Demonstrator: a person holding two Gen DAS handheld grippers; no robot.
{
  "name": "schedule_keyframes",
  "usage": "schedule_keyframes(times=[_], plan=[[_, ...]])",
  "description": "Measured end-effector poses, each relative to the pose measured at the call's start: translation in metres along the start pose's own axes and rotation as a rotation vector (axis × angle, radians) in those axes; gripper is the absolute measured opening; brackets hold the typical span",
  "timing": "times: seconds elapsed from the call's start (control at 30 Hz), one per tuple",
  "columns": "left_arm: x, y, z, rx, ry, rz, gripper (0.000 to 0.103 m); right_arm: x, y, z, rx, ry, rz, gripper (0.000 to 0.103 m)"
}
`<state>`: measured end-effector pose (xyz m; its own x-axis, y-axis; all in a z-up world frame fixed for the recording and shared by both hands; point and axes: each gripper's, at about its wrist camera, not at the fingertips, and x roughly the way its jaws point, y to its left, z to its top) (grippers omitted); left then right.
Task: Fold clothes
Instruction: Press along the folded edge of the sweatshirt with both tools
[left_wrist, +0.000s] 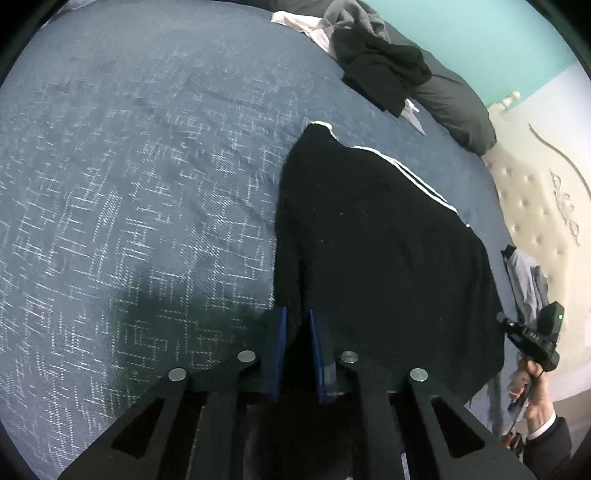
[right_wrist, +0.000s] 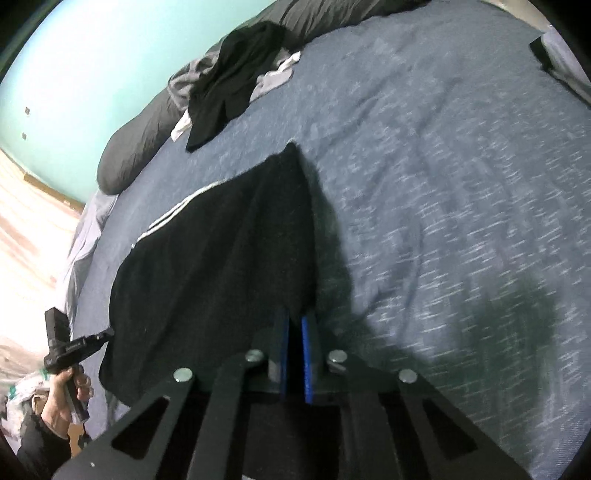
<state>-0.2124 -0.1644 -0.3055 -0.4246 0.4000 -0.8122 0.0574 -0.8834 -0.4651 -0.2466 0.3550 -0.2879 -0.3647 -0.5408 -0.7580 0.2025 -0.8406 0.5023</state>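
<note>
A black garment with white side stripes hangs stretched over the blue bedspread. Its far corner touches the bed. My left gripper is shut on the garment's near edge, with cloth pinched between the blue pads. In the right wrist view the same black garment spreads to the left, and my right gripper is shut on another part of its near edge. Each view shows the other gripper's body held in a hand, at the right edge and at the lower left.
A loose pile of black, grey and white clothes lies at the far side against a dark grey pillow. A cream tufted headboard borders the bed. Grey-blue clothes lie at its edge.
</note>
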Motion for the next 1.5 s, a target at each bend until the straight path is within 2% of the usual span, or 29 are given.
schedule_keyframes(times=[0.17, 0.37, 0.43, 0.5, 0.63, 0.73, 0.83, 1.03, 1.23, 1.4, 1.5], plan=[[-0.001, 0.008, -0.002, -0.024, -0.001, -0.001, 0.01, 0.0, -0.015, -0.003, 0.047, -0.012, -0.032, 0.004], [-0.003, 0.002, -0.001, -0.003, 0.007, 0.019, 0.011, -0.004, -0.016, -0.004, 0.058, -0.005, -0.036, 0.005], [-0.007, -0.001, 0.0, 0.006, 0.004, 0.022, 0.012, -0.005, -0.016, -0.004, 0.062, -0.003, -0.037, 0.007], [-0.013, -0.005, 0.001, 0.015, -0.008, 0.027, 0.013, -0.006, -0.016, -0.004, 0.065, -0.001, -0.038, 0.017], [-0.032, -0.024, -0.001, 0.065, -0.047, 0.027, 0.012, -0.029, 0.003, -0.006, 0.012, -0.06, -0.048, 0.018], [-0.041, -0.042, -0.007, 0.104, -0.059, 0.01, 0.012, -0.031, 0.025, -0.011, -0.032, -0.058, 0.009, 0.018], [-0.032, -0.061, -0.018, 0.141, -0.029, -0.004, 0.012, -0.012, 0.054, -0.023, -0.075, 0.0, 0.075, 0.018], [-0.011, -0.052, -0.042, 0.107, 0.027, 0.031, 0.012, 0.019, 0.068, -0.052, -0.106, 0.062, 0.044, 0.018], [-0.018, -0.031, -0.055, 0.064, 0.015, 0.018, 0.012, 0.0, 0.022, -0.061, 0.031, -0.014, -0.043, 0.015], [-0.035, -0.022, -0.065, 0.052, 0.003, 0.018, 0.013, -0.015, 0.009, -0.068, 0.09, -0.078, -0.035, 0.014], [-0.039, -0.015, -0.071, 0.057, 0.015, 0.017, 0.013, -0.026, 0.002, -0.075, 0.136, -0.138, 0.006, 0.015]])
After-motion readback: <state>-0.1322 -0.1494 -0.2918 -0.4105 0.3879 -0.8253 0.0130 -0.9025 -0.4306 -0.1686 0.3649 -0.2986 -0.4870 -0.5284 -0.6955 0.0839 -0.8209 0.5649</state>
